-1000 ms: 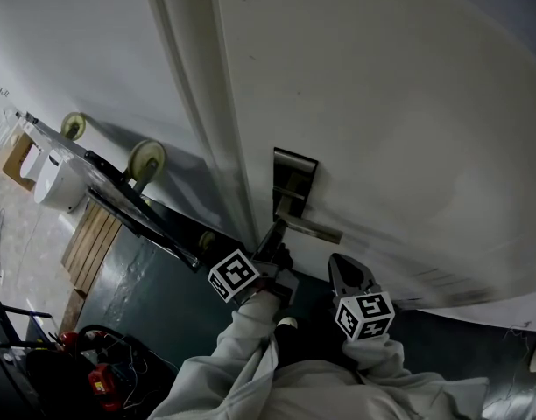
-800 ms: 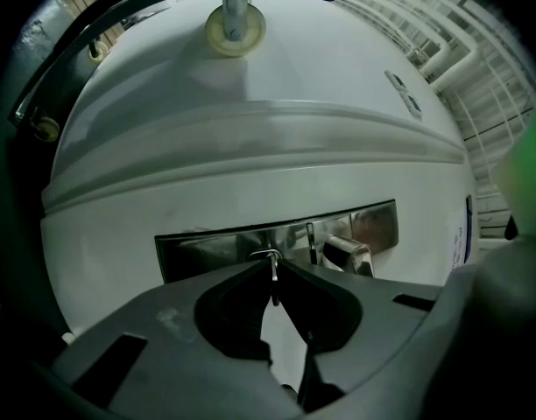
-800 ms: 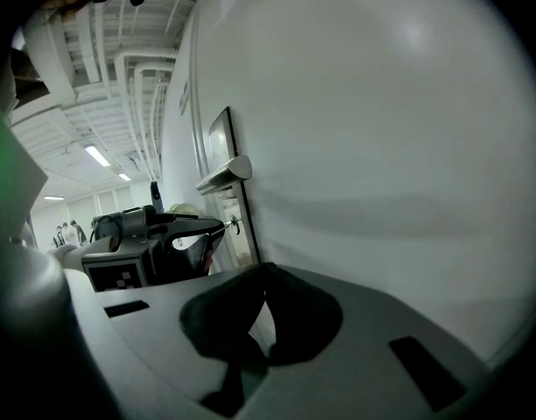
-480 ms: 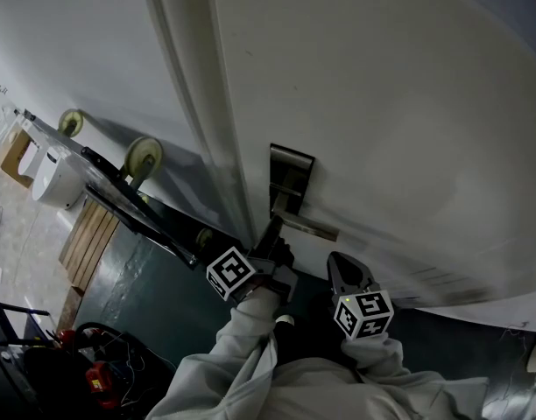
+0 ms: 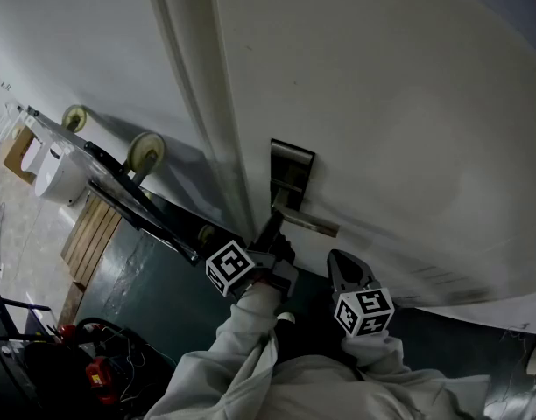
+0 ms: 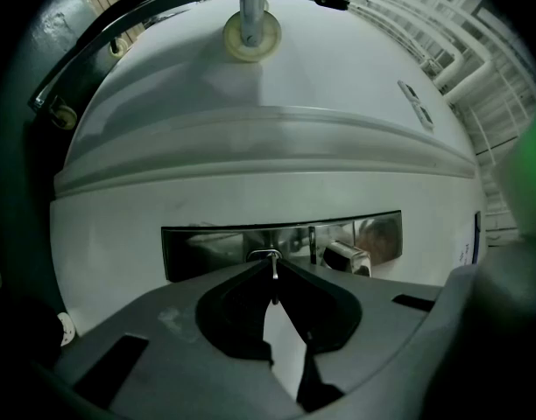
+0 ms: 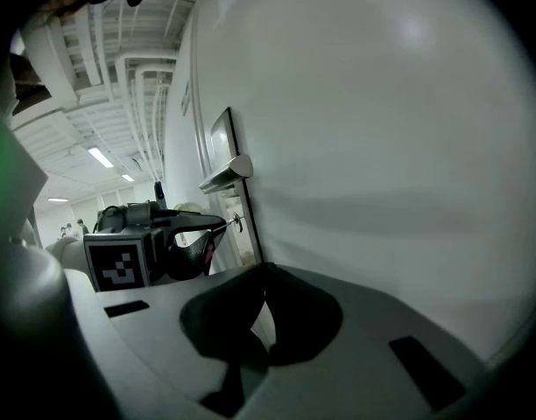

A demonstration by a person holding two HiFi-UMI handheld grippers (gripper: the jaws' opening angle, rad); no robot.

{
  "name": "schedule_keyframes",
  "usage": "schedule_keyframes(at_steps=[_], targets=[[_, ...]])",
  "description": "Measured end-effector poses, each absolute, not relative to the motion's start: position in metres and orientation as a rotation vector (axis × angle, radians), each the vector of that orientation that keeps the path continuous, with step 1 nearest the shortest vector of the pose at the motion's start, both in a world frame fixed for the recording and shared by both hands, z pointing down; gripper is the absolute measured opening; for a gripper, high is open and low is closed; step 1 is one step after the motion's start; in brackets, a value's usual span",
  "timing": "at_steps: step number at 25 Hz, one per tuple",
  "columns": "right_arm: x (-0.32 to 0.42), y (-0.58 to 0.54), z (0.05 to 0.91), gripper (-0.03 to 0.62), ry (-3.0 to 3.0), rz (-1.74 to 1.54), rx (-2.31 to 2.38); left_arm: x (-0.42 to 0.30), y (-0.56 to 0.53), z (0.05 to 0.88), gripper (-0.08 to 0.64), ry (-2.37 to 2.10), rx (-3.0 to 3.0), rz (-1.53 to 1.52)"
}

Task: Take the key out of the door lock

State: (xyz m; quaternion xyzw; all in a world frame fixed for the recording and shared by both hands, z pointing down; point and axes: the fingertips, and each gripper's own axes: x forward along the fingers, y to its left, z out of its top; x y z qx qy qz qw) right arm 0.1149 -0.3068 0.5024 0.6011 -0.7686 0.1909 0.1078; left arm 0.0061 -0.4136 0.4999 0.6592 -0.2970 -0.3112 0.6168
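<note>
The key (image 6: 274, 268) sits in the lock, pinched between the tips of the left claw (image 5: 274, 233). That claw is clenched on the key, and in the left gripper view only a thin metal edge shows at 12 o'clock from the jaw tips. The lock is in the metal plate (image 5: 292, 171) on the door (image 5: 408, 103), just below the handle (image 5: 310, 225). In the head view the key end is at 1 o'clock from the left claw's marker cube.

The right claw (image 5: 341, 268) is closed with nothing between its jaws. It hangs at 4 o'clock from the handle, close to the door face but apart from it, and beside the left claw without touching it.

The door's edge runs along the plate's 9 o'clock side, right next to the frame (image 5: 198, 103). The handle juts out just above the left claw, so room there is tight. Behind both claws, toward 6 o'clock, there are only grey sleeves (image 5: 250, 348) and dark green floor (image 5: 154, 287). A cart (image 5: 119, 191) with pale wheels stands by the wall at 9 o'clock, well apart from the lock.

The door is smooth, white and flat. The plate is a shiny upright rectangle, the handle a straight metal bar. The claws are matte grey with dark curved inner faces.
</note>
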Motion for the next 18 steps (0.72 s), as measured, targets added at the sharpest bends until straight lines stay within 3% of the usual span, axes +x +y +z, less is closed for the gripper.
schedule_keyframes(at_steps=[18], targets=[[0.114,-0.305,0.502,0.052,-2.259,0.547,1.763,-0.003,-0.395,0.500,0.026,-0.680,1.541,-0.724]])
